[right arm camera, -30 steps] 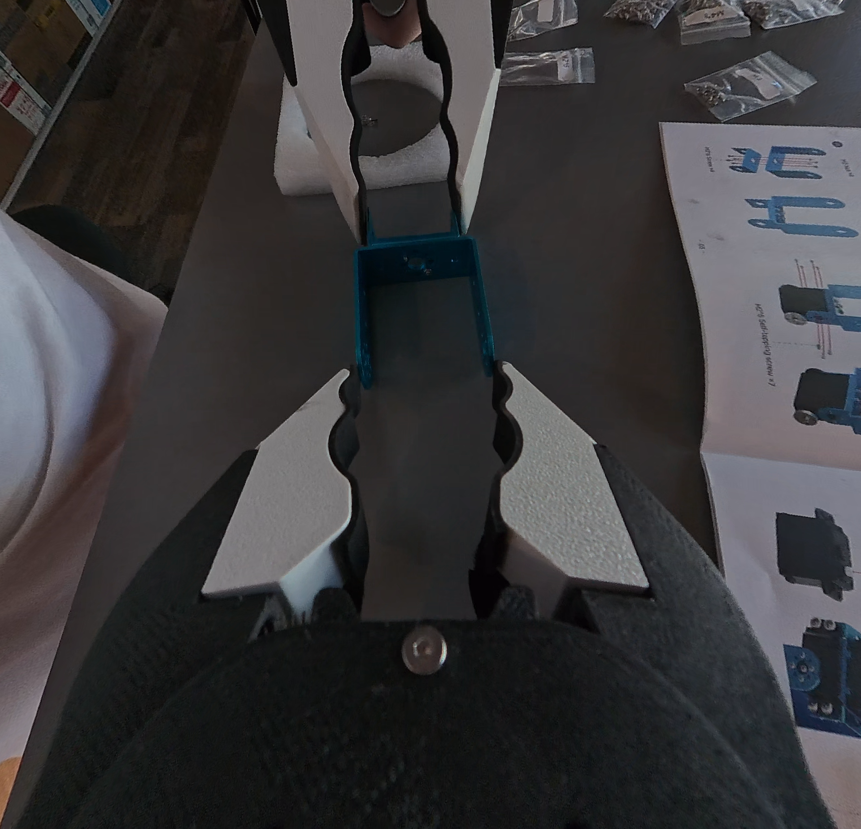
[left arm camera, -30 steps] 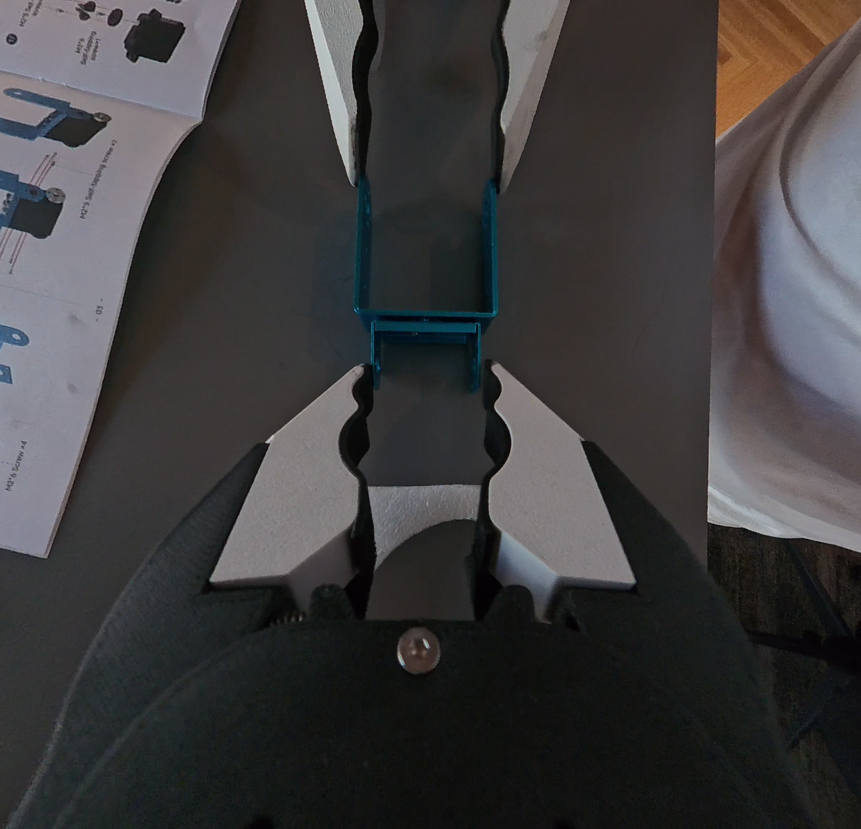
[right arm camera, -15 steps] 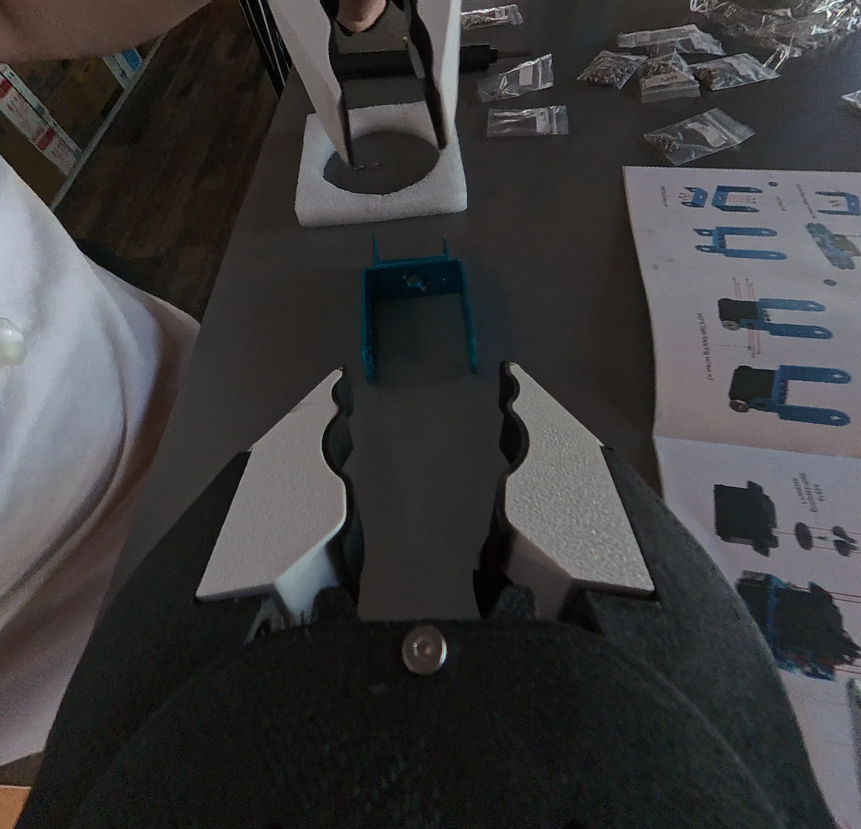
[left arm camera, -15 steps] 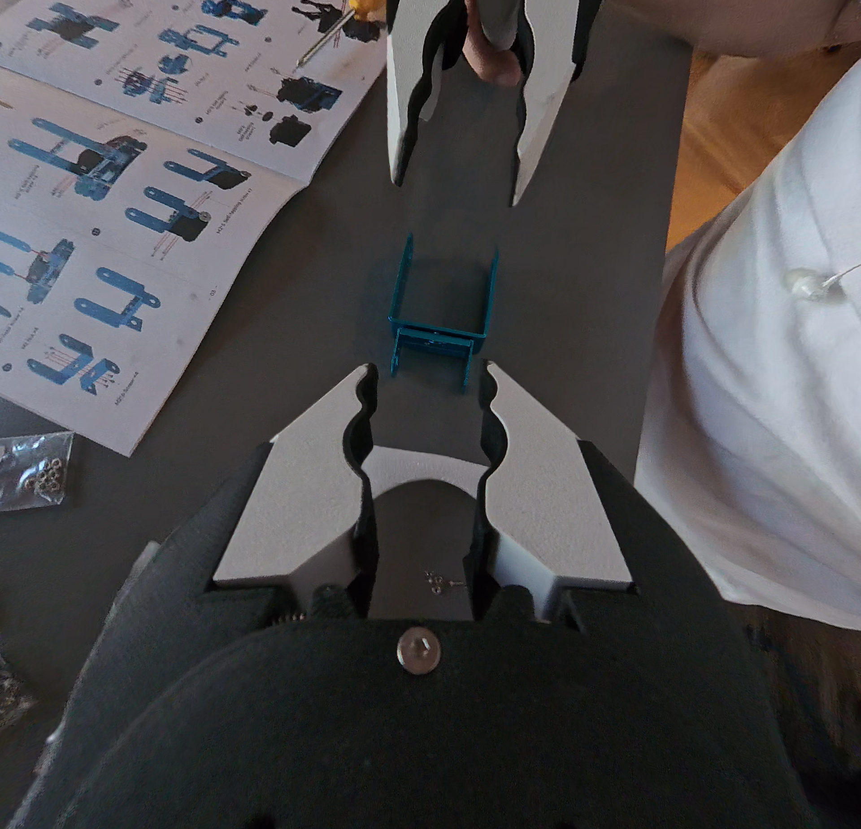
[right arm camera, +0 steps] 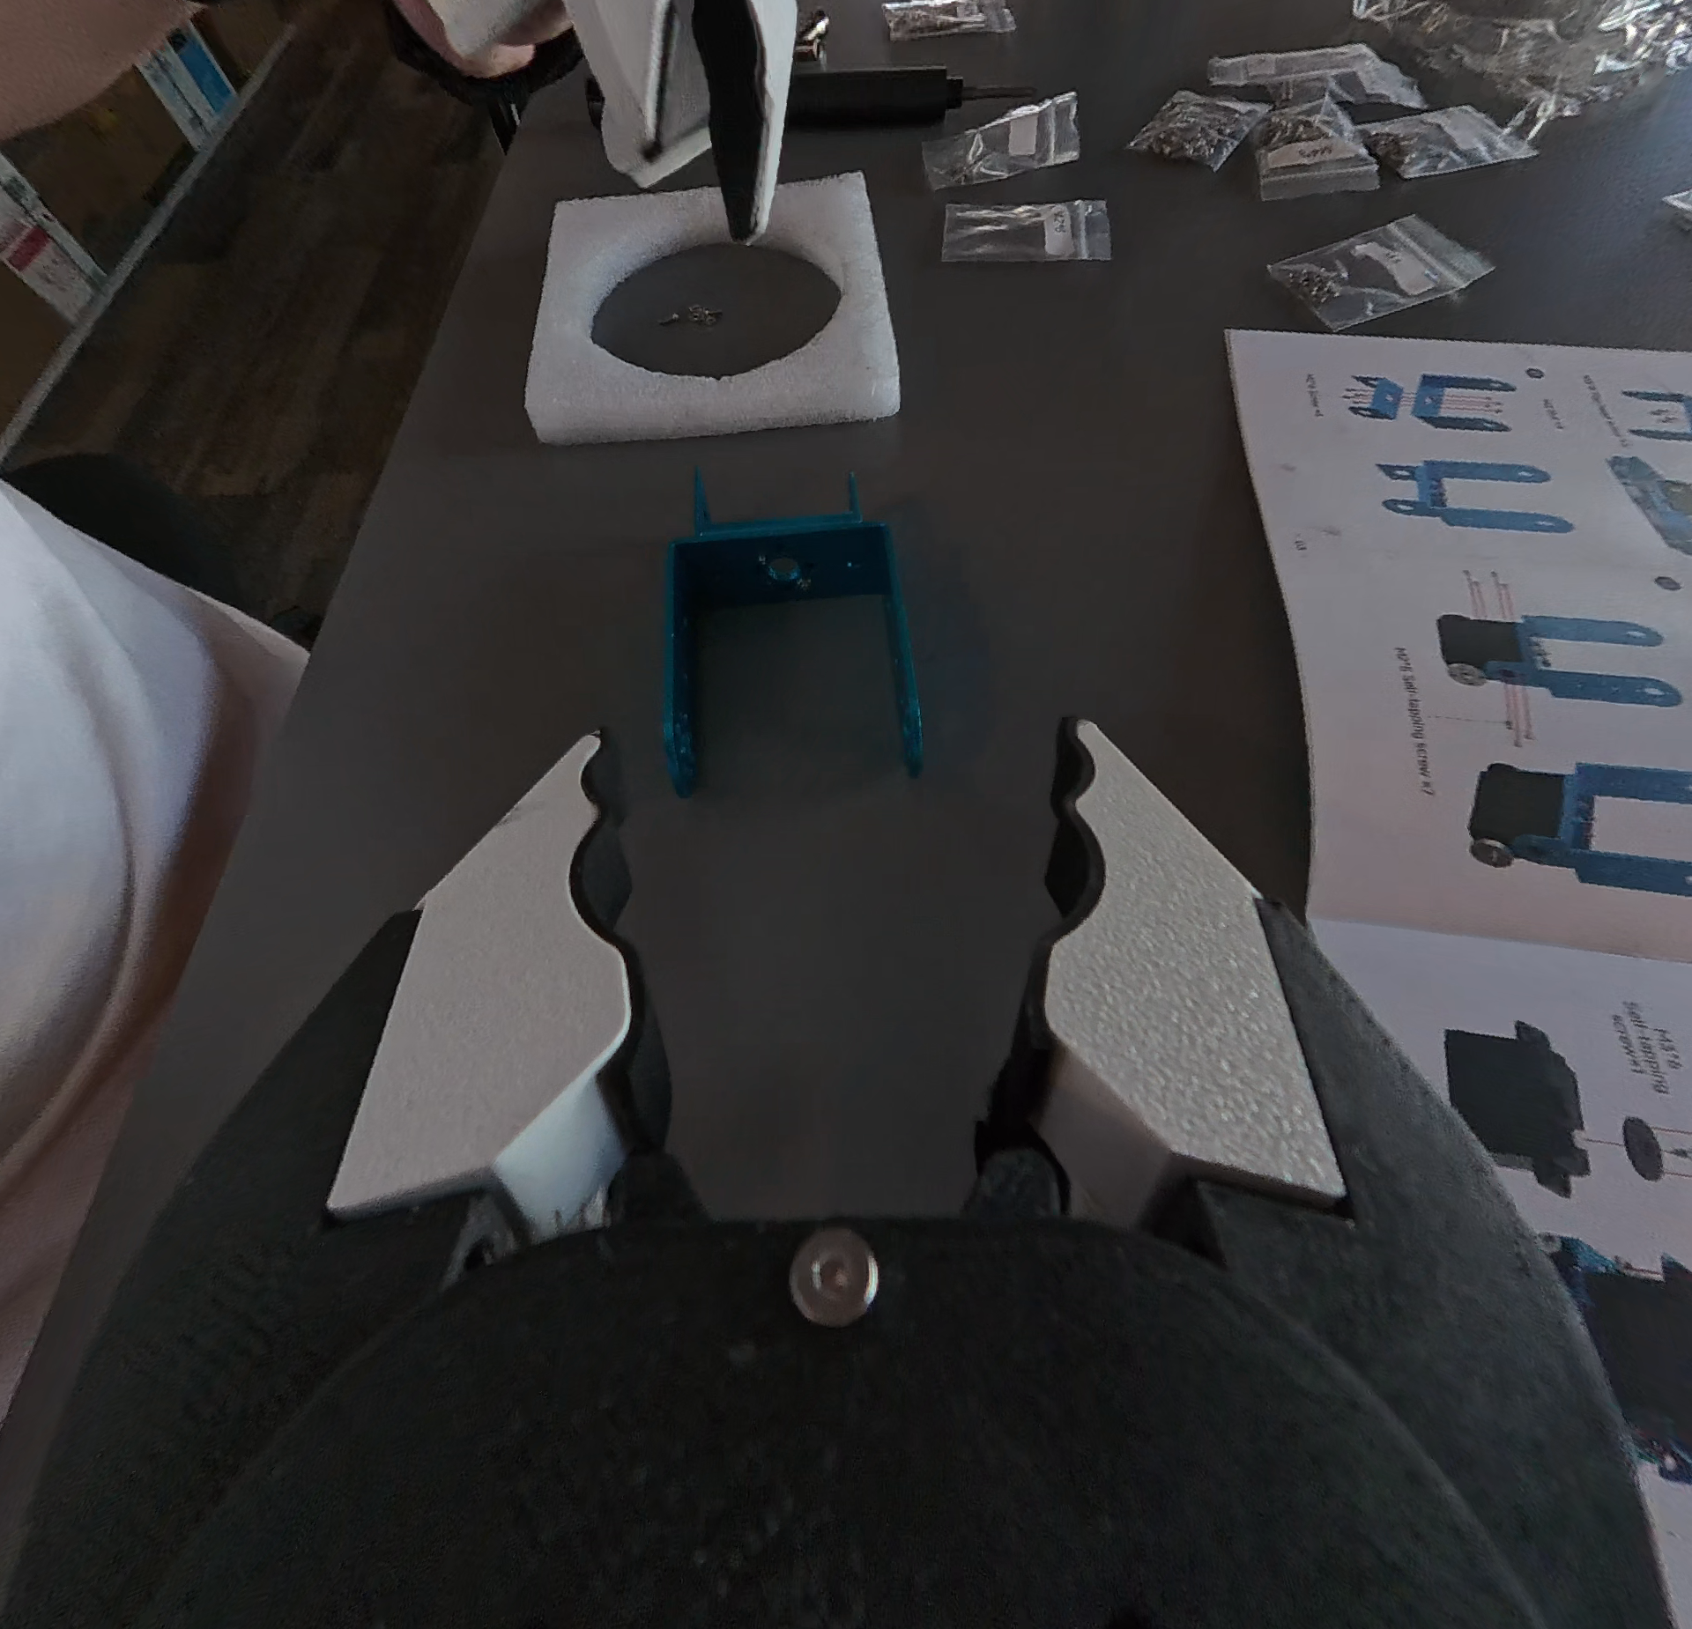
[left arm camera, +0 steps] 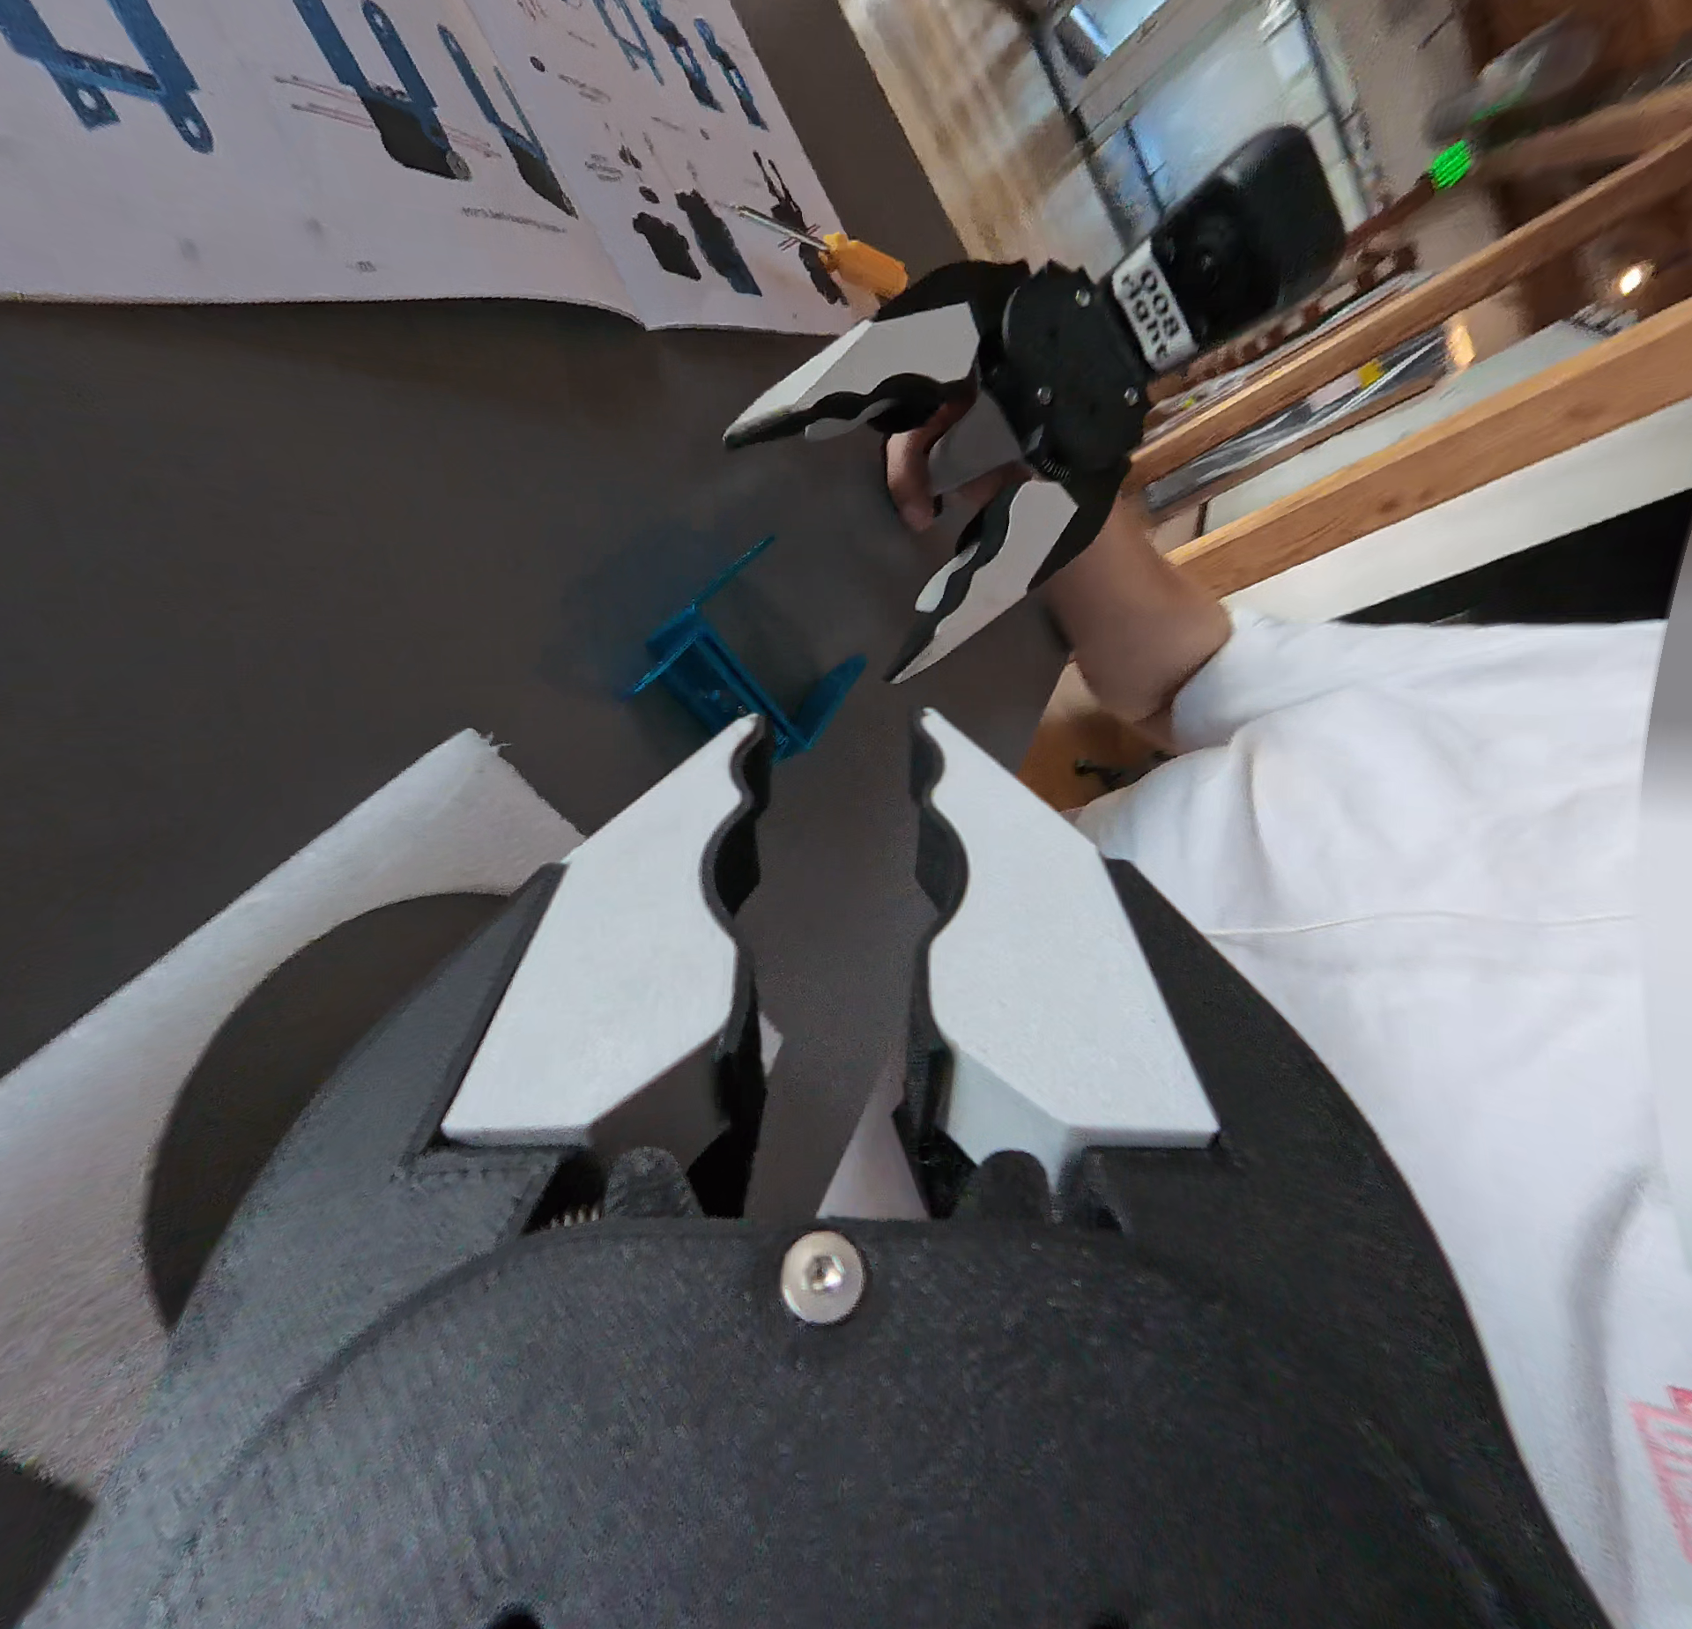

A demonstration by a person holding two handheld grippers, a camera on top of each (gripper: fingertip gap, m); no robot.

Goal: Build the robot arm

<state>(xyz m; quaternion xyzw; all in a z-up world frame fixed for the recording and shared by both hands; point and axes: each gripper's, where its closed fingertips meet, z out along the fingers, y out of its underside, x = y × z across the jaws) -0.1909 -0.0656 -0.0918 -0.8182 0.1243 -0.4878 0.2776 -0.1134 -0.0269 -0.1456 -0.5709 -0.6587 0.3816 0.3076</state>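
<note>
A blue metal bracket assembly (right arm camera: 787, 578), a large U with a smaller U fixed to its back, lies free on the dark table (right arm camera: 476, 505). It also shows in the left wrist view (left arm camera: 732, 661). My right gripper (right arm camera: 829, 743) is wide open and empty, just short of the bracket's two arms. My left gripper (left arm camera: 838, 734) is open and empty, raised and tilted above the white foam block (left arm camera: 320, 899), with the bracket just beyond its tips. The right gripper also shows in the left wrist view (left arm camera: 810, 555), and the left gripper in the right wrist view (right arm camera: 723, 120).
The foam block (right arm camera: 714, 395) has a round hole holding small screws (right arm camera: 691, 313). Several bags of screws (right arm camera: 1025, 230) and a black tool (right arm camera: 870, 93) lie behind. An open instruction booklet (right arm camera: 1465, 624) with a yellow screwdriver (left arm camera: 861, 258) lies nearby. A person's white shirt (left arm camera: 1373, 853) borders the table edge. The tips of one gripper are about 11 cm away from the tips of the other.
Both grippers let go of the bracket and drew back from it. The right gripper opened wider. The left gripper lifted and tilted over the foam block.
</note>
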